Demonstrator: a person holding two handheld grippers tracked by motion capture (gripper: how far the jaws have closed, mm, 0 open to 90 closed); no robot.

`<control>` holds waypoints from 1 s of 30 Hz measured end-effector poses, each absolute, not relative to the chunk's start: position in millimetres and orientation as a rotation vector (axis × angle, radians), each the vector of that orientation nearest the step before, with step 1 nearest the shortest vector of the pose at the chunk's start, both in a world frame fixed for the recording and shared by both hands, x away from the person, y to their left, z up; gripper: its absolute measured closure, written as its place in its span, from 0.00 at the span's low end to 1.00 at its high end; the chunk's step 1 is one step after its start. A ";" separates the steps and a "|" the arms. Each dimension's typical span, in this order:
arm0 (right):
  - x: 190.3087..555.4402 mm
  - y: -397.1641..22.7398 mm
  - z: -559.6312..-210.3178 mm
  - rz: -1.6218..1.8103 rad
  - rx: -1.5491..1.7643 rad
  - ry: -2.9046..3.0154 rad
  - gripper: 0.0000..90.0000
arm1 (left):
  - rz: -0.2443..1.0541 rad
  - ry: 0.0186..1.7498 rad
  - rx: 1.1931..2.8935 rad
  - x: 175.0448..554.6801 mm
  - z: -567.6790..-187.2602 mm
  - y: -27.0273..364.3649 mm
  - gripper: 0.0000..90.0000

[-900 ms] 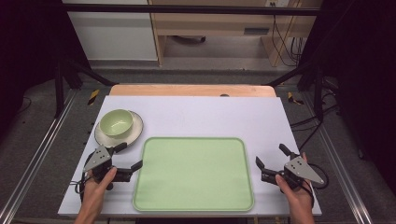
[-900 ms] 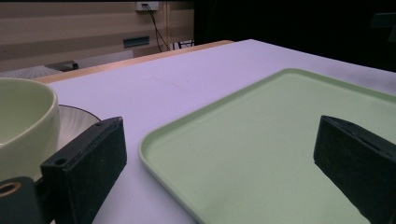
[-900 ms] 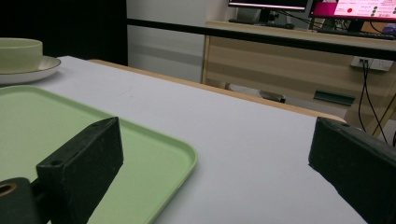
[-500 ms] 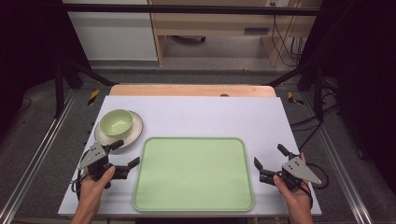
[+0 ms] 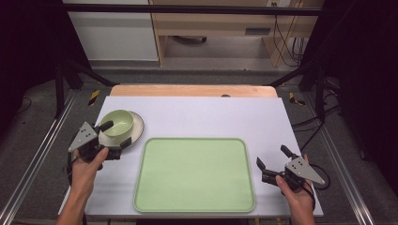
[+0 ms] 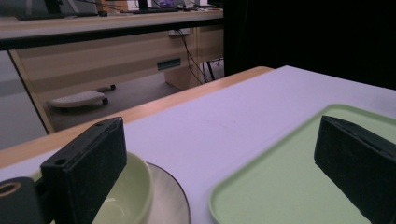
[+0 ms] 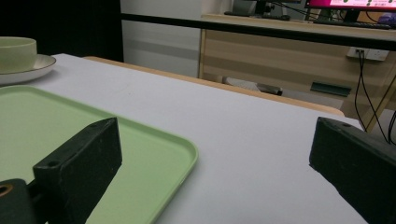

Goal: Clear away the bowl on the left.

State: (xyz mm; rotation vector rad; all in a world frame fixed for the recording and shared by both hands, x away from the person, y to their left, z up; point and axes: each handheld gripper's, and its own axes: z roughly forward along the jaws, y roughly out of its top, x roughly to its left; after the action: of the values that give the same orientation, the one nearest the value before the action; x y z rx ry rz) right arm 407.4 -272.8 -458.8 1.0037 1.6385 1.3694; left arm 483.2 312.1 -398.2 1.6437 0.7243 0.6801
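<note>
On the left side of the desk (image 5: 206,112), the left tongs (image 5: 115,136) stand wide apart, one jaw over the near rim of the green bowl (image 5: 116,123), the other just beside the saucer (image 5: 136,127) under it. The bowl sits upright on that saucer, just left of the far left corner of the empty green tray (image 5: 195,173). My guess is the step in hand is taking the bowl, perhaps to the tray. To do it well, one jaw should drop inside the bowl wall and one outside, closing on the wall alone and clear of the saucer, then lift straight so the saucer is not dragged. Near the right edge, the right tongs (image 5: 276,162) are also wide, holding nothing, just beside the tray.
</note>
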 end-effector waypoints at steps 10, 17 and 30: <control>407.2 -264.8 -459.3 1.344 1.003 1.642 0.03 | 0.813 0.819 1.631 525.4 -373.0 330.5 0.04; 407.4 -263.7 -458.9 1.347 1.014 1.641 0.03 | 0.837 0.959 1.684 531.4 -387.1 352.6 0.05; 407.2 -259.4 -460.9 1.316 1.033 1.643 0.04 | 0.779 1.165 1.745 541.9 -416.5 371.4 0.12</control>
State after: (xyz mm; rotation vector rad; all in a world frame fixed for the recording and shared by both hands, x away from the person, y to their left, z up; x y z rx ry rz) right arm 407.2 -259.4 -460.9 1.0326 1.6429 1.3160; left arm 541.9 371.4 -416.5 1.7450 1.1648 0.7787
